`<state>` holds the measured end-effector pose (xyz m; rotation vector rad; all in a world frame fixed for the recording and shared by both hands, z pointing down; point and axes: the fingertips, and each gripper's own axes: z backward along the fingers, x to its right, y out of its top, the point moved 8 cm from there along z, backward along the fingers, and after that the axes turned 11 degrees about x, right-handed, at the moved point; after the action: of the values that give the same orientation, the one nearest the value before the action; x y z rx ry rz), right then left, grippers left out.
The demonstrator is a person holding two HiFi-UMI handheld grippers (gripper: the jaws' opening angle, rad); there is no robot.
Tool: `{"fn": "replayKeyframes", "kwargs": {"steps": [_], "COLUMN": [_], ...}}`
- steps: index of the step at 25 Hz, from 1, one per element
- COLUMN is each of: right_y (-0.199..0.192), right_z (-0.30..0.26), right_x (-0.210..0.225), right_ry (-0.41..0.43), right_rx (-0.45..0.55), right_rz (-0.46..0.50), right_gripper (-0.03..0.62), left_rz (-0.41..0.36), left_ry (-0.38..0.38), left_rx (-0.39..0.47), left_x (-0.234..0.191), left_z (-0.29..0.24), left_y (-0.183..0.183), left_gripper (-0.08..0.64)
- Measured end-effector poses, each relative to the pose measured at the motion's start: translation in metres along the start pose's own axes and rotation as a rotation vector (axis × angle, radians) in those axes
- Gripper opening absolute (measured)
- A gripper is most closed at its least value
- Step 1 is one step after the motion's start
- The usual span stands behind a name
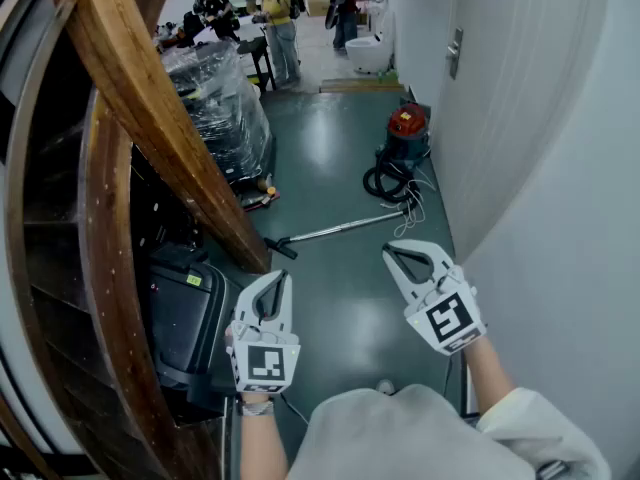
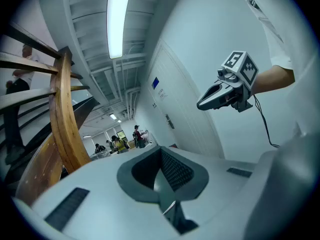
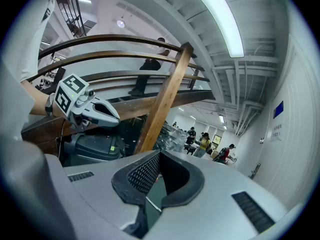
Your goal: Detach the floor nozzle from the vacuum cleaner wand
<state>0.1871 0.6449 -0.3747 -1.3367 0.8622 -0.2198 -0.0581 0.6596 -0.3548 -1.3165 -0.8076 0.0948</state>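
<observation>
Left hand-held gripper (image 1: 284, 276), right hand-held gripper (image 1: 390, 252): closed, empty | wand (image 1: 340, 228) beyond | wooden rail (image 1: 150, 108) left

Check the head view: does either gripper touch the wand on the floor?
No: the left gripper and right gripper hang well short of the wand lying ahead.

You stood in a corridor of a workshop-like building. It had a glossy grey-green floor (image 1: 350, 298), a curved wooden stair rail (image 1: 150, 98), a plastic-wrapped stack (image 1: 222, 108), a red vacuum cleaner (image 1: 405, 133) by the wall, bare ceiling pipes (image 2: 131, 101) near a tube light (image 2: 117, 19), and people (image 1: 280, 23) busy in the open room beyond.
</observation>
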Motion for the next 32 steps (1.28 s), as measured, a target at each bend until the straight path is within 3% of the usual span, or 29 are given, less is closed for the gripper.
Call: {"fn": "replayKeyframes", "kwargs": {"steps": [11, 32], "right_y": [-0.003, -0.025], "right_z": [-0.003, 0.005], "right_x": [0.005, 0.03], "right_ry": [-0.016, 0.025], "right_rx": [0.045, 0.018], "right_rz": [-0.056, -0.064], "right_gripper": [0.028, 0.028], "left_rz": [-0.001, 0.02], "left_ry": [-0.006, 0.019], "left_rx": [-0.007, -0.028], "left_x": [0.0, 0.016], "left_z": [-0.006, -0.03], "left_y": [-0.004, 0.0], "left_gripper": [0.0, 0.0]}}
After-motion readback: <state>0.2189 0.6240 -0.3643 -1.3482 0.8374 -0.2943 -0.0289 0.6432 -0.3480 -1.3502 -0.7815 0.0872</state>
